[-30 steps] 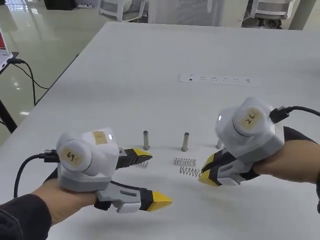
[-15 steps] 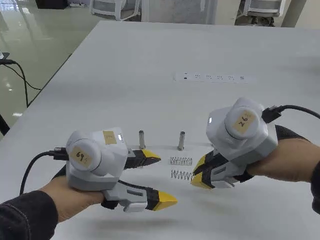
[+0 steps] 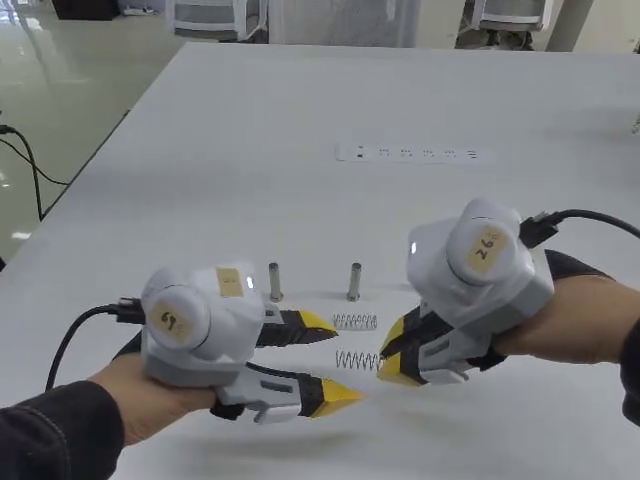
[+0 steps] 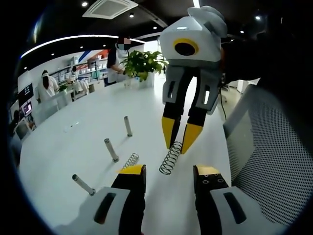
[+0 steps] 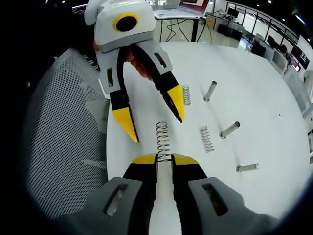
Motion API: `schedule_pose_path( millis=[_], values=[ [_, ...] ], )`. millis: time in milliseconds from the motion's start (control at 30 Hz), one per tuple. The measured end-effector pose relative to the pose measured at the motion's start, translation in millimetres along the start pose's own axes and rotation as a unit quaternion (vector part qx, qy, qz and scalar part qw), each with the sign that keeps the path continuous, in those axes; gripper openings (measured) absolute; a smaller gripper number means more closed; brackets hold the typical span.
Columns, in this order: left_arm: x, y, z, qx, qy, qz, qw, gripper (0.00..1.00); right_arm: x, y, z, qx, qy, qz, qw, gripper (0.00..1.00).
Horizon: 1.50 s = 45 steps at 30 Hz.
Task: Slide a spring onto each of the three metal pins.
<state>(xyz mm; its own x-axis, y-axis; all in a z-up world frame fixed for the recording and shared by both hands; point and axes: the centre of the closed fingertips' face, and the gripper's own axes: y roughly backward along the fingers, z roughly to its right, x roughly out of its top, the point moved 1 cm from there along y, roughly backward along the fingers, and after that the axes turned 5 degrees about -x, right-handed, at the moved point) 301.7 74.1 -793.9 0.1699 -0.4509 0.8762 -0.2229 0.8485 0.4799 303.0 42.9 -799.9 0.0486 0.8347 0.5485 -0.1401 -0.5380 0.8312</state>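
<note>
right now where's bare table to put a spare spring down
Bare table between the pins and the power strip, and beyond the strip. Crowded in front of the pins: springs, left gripper, right gripper.

My headset camera looks down over the white counter point(image 3: 250, 150). Fisheyes on my yellow-tipped left tool point(image 3: 347, 358) and right tool point(image 3: 383, 362) face each other closely (nearly head-on); all views share the thin steel coil spring point(image 3: 355, 359).
</note>
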Motion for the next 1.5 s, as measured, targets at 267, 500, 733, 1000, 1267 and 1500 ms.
schedule_pose_path(
  millis=[267, 500, 733, 1000, 1267, 1500],
  values=[
    [2.0, -3.3, 4.8, -0.011, -0.008, 0.003, 0.9999, 0.27, 1.6, 0.6, -4.1, 0.009, 0.015, 0.002, 0.9998, 0.13],
    [1.1, -4.7, 7.2, -0.017, -0.014, 0.002, 0.9998, 0.2, -0.4, 0.6, -7.1, 0.014, 0.02, 0.0, 0.9997, 0.13],
    [-0.5, -5.4, 8.5, -0.019, -0.017, -0.001, 0.9997, 0.16, 0.7, 2.3, -8.5, 0.018, 0.021, 0.001, 0.9996, 0.13],
    [-1.2, -4.2, 8.2, -0.017, -0.027, -0.005, 0.9995, 0.11, 1.9, 3.9, -10.8, 0.023, 0.017, 0.002, 0.9996, 0.13],
    [-1.1, -5.0, 9.2, -0.018, -0.039, -0.009, 0.999, 0.09, 3.4, 9.3, -10.3, 0.024, 0.011, 0.009, 0.9996, 0.13],
    [0.1, -4.9, 9.9, -0.017, -0.047, -0.009, 0.9987, 0.08, 3.7, 9.9, -10.4, 0.023, 0.009, 0.013, 0.9996, 0.13]
  ],
)
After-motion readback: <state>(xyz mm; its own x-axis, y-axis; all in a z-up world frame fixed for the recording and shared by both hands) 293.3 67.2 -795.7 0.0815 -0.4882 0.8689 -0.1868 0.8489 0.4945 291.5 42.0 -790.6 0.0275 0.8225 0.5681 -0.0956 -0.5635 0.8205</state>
